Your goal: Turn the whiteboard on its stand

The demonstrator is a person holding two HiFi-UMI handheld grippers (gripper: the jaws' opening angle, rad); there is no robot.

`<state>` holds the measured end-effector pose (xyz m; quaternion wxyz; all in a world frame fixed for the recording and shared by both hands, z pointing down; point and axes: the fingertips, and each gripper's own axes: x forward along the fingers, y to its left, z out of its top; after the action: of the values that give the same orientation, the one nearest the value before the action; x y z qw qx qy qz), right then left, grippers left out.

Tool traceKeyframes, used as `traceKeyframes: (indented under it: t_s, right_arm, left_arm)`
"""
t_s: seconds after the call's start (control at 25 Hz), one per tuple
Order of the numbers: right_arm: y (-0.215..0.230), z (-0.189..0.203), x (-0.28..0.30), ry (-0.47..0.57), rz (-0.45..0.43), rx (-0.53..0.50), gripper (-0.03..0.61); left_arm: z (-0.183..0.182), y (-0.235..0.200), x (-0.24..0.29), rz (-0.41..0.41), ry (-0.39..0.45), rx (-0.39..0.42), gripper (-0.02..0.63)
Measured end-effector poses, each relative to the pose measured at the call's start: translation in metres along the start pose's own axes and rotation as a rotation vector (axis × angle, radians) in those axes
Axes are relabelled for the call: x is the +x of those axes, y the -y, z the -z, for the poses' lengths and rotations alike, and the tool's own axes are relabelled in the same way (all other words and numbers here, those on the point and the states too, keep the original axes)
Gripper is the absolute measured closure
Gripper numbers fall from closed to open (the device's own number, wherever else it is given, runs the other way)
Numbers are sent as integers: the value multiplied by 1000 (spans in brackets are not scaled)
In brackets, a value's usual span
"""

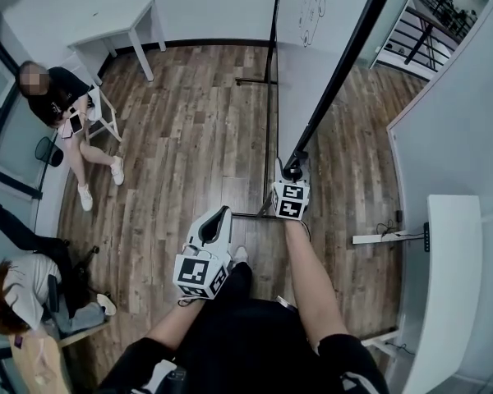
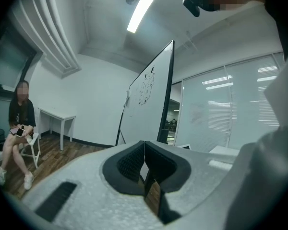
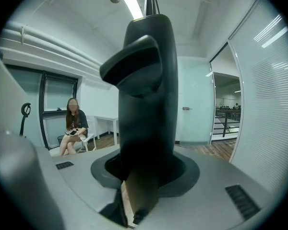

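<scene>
Black-framed whiteboard [image 1: 329,31]: stiff, bulky, probably heavy to swing | right gripper [image 1: 295,169] clamped on frame [image 3: 149,104] at whiteboard's lower corner, good leverage | left gripper [image 1: 222,214] closed, empty, short of whiteboard

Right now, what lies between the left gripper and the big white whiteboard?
Head view: bare brown wooden floor and the stand's thin black metal base bars, nothing else.

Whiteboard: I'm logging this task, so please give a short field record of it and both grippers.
whiteboard: standing on its stand, drawings on its face
right gripper: shut on the board's dark frame edge
left gripper: jaws together, nothing between them, apart from the board
bystander: seated person on a chair, off to the left
</scene>
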<state>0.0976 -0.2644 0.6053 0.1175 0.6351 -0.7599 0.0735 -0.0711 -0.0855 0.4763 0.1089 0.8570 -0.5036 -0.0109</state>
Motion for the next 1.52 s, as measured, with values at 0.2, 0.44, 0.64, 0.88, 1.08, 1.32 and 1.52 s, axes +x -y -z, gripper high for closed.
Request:
traceKeyframes:
  t_s: [0.2,0.44,0.64,0.88,1.08,1.32,1.52]
  right_arm:
    - [-10,15,-44,-4,2,-5,428]
    - [-26,32,-92,6,-3,-4,427]
    - [-40,41,-132,15,-18,7,428]
    - [-59,53,-180,14,-21,9,426]
    - [-73,60,-213,-9,-21,15,428]
    - [-87,73,-247,-29,-28,28,428]
    - [-98,80,-277,-12,-28,24,428]
  left_arm:
    - [3,25,-51,-19,21,13,597]
    - [20,43,-114,-46,37,27,597]
    - [35,60,-167,-68,50,34,597]
    - [49,84,-235,-74,39,38,597]
    - [46,101,-277,-69,29,44,597]
    - [43,108,-305,-57,13,59,597]
    - [43,109,-319,-43,2,60,597]
